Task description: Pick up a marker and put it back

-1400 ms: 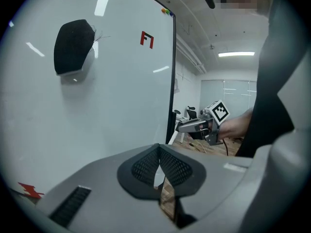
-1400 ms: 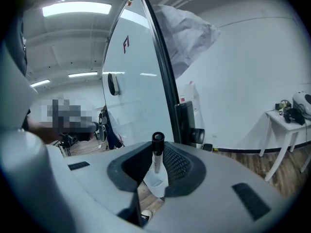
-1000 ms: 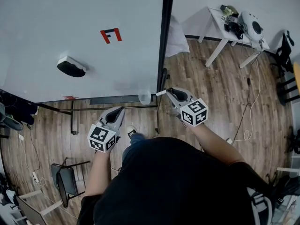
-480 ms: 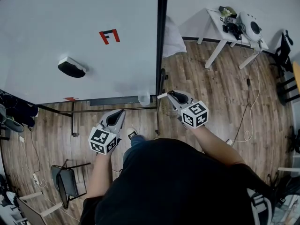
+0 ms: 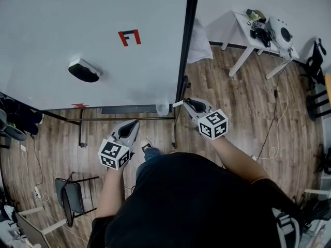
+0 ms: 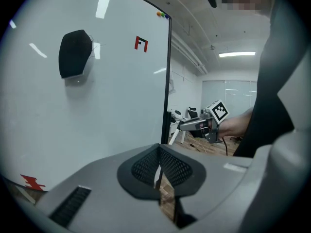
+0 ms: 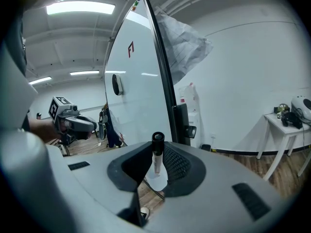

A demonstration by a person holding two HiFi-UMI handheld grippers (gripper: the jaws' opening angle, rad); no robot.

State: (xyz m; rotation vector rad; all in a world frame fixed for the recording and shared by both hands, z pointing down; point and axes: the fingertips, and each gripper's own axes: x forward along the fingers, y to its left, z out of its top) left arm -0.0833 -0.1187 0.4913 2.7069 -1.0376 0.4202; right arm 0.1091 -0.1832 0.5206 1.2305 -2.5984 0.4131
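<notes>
A marker (image 7: pixel 156 155) with a white body and black cap stands between the jaws of my right gripper (image 7: pixel 154 168), which is shut on it. In the head view the marker's white end (image 5: pixel 177 103) sticks out from the right gripper (image 5: pixel 187 104), close beside a translucent cup (image 5: pixel 162 107) at the whiteboard's lower edge. My left gripper (image 5: pixel 132 124) hangs lower left of the cup, and its jaws (image 6: pixel 159 171) are shut with nothing between them. The whiteboard (image 5: pixel 62 30) carries a black eraser (image 5: pixel 84 71) and a red mark (image 5: pixel 129 37).
The whiteboard's black side post (image 5: pixel 190 40) runs down just left of my right gripper. A white table (image 5: pixel 243 22) with gear stands at the back right. A chair (image 5: pixel 70 200) is at the lower left. Cables (image 5: pixel 276 123) lie on the wooden floor.
The head view has swung a little, so the whiteboard sits further right in the picture. Both grippers keep their places and the marker stays in the right one.
</notes>
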